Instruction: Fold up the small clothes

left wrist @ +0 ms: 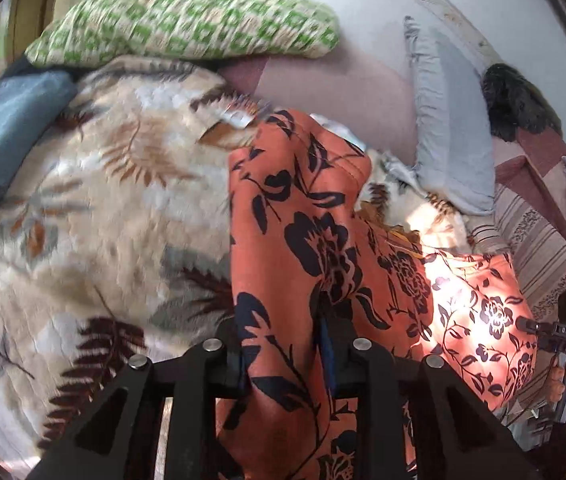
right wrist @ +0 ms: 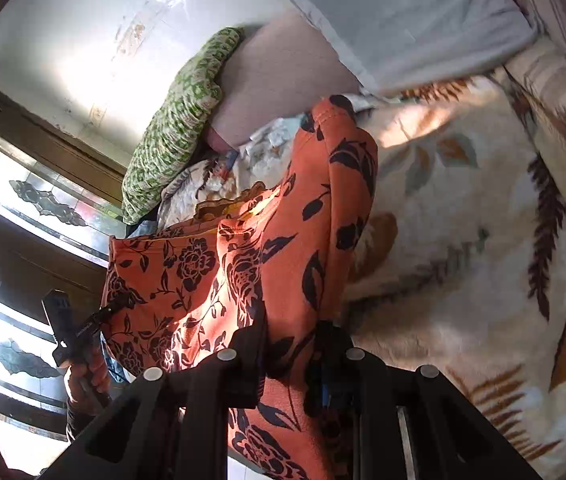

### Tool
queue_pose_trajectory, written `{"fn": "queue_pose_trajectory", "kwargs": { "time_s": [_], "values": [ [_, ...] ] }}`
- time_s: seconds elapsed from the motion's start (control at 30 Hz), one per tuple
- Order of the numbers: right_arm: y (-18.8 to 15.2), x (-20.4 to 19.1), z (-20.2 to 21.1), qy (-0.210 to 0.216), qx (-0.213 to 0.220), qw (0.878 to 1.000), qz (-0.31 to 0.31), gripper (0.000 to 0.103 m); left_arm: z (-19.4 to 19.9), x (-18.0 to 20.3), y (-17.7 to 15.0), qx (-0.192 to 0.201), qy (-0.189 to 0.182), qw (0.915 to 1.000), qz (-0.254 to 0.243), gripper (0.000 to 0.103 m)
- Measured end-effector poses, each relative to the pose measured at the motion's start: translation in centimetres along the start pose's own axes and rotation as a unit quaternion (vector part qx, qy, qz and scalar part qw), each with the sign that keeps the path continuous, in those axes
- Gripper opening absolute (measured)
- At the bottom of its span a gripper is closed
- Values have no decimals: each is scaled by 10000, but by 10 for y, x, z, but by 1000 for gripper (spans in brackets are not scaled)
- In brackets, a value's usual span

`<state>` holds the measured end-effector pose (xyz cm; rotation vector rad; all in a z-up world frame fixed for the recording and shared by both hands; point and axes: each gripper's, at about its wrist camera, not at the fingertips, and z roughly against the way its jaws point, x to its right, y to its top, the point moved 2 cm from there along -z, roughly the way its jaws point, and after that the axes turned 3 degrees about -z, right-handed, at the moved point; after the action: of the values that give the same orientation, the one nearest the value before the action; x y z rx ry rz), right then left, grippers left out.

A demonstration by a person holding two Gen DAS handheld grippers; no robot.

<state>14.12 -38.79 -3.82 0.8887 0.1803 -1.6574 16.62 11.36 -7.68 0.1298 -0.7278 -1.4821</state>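
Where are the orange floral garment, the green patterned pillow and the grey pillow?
orange floral garment [left wrist: 303,208]: left wrist view, upper fold.
green patterned pillow [left wrist: 187,20]: left wrist view, middle.
grey pillow [right wrist: 403,20]: right wrist view, centre.

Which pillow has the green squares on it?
The green patterned pillow against the wall. The grey pillow beside it is plain, with a frilly edge.

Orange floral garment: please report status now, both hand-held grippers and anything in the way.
Left hand-held gripper shut on orange floral garment. Right hand-held gripper shut on it too. Garment lifted above leaf-print blanket. Grey pillow beyond, apart.
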Motion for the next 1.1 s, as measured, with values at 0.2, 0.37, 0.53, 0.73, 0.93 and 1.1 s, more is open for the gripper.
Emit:
{"fn": "queue_pose_trajectory", "kwargs": {
  "time_s": [0.2,0.37,0.53,0.73,0.93,1.1],
  "values": [
    [-66,99,-68,-1225,-680,9862,-879,54,-27,-47,-43,-435,812,9935,676,60],
    [-46,70,-12,-1278,429,9893,-552,59,32,-9,-27,481,747,9960,35,69],
    [-20,19,-28,68,247,9995,-177,67,14,47,-37,391,80,9951,-909,72],
    [-3,32,-129,334,-571,9965,-519,67,-77,17,-36,-425,1357,9874,-689,71],
    [22,40,-121,77,-162,9979,-620,67,-35,10,-7,307,1264,9913,-178,71],
    [1,29,-94,576,-177,9976,-354,77,-74,11,3,-78,2027,9779,-499,71]
  ]
}}
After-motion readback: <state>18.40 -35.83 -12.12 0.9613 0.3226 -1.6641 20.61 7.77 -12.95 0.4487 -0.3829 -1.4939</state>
